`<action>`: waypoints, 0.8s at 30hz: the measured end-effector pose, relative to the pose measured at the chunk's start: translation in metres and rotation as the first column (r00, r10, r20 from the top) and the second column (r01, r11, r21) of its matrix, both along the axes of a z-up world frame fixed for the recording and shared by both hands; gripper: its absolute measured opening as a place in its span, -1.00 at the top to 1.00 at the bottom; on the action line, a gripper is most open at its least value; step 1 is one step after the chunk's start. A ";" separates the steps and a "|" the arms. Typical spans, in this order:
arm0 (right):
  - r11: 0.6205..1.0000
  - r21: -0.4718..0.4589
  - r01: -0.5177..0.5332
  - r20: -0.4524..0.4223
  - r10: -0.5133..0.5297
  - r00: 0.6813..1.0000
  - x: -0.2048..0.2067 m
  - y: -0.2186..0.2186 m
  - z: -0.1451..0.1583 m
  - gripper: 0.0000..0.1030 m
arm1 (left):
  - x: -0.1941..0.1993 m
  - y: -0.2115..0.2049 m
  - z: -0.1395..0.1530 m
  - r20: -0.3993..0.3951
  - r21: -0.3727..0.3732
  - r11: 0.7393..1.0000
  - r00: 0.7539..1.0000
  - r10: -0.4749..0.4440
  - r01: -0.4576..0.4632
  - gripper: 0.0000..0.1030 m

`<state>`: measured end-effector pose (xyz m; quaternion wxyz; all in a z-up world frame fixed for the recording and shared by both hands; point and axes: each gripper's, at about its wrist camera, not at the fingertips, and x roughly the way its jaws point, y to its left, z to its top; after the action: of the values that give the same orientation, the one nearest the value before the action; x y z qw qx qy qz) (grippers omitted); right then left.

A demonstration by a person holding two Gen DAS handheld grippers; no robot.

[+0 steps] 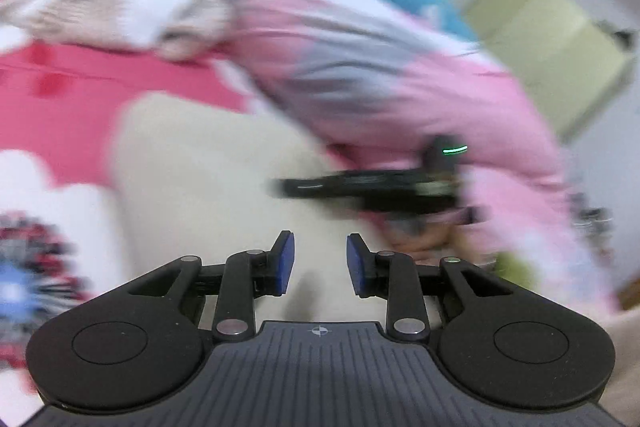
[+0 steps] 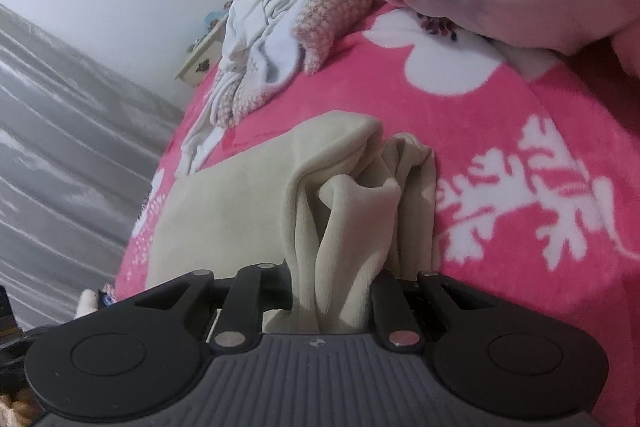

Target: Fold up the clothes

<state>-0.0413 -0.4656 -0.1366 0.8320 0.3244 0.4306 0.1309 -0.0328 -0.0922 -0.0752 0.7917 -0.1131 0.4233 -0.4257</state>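
Pinching bunched cream garment point(image 2: 340, 227) in right gripper point(image 2: 332, 291), left gripper point(image 1: 320, 263) parted, empty, pink blanket point(image 2: 520, 99) beneath

Two grippers: the left gripper point(image 1: 320, 263), lower centre of its own view, and the right gripper point(image 2: 332, 301), lower centre of its view. One cream garment point(image 2: 240, 195) at centre. One pink blanket point(image 2: 500, 115) at right. One heap of clothes point(image 2: 276, 31), upper centre; its pieces cannot be counted.
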 end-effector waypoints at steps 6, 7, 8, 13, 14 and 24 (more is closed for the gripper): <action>0.959 -0.273 0.081 0.013 -0.081 0.997 -0.018 0.001 0.065 0.17 | -0.022 -0.009 -0.018 0.122 0.076 0.997 0.992 0.025 -0.034 0.49; 0.940 -0.324 0.104 0.035 -0.098 0.995 -0.026 0.003 0.082 0.20 | -0.022 -0.008 -0.019 0.122 0.065 0.997 0.992 0.034 -0.043 0.48; 0.919 -0.373 0.127 0.058 -0.113 0.992 -0.033 0.004 0.099 0.25 | -0.023 -0.006 -0.020 0.120 0.051 0.997 0.992 0.044 -0.051 0.48; 0.867 -0.498 -0.003 0.091 0.056 0.994 -0.082 0.065 0.164 0.32 | -0.021 0.008 -0.019 0.092 -0.031 0.996 0.992 0.091 -0.089 0.48; 0.848 -0.526 -0.059 0.064 0.109 0.992 -0.090 0.081 0.168 0.32 | -0.023 0.012 -0.016 0.104 -0.042 0.995 0.990 0.100 -0.096 0.48; 0.572 -0.667 -0.477 -0.381 0.289 0.879 -0.052 0.148 0.045 0.41 | -0.055 0.018 -0.008 0.230 0.011 1.000 0.973 0.025 -0.029 0.45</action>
<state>-0.0933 -0.3180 -0.0917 0.7856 -0.1330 0.5985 0.0832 -0.0880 -0.0743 -0.0831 0.8418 -0.0633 0.3303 -0.4221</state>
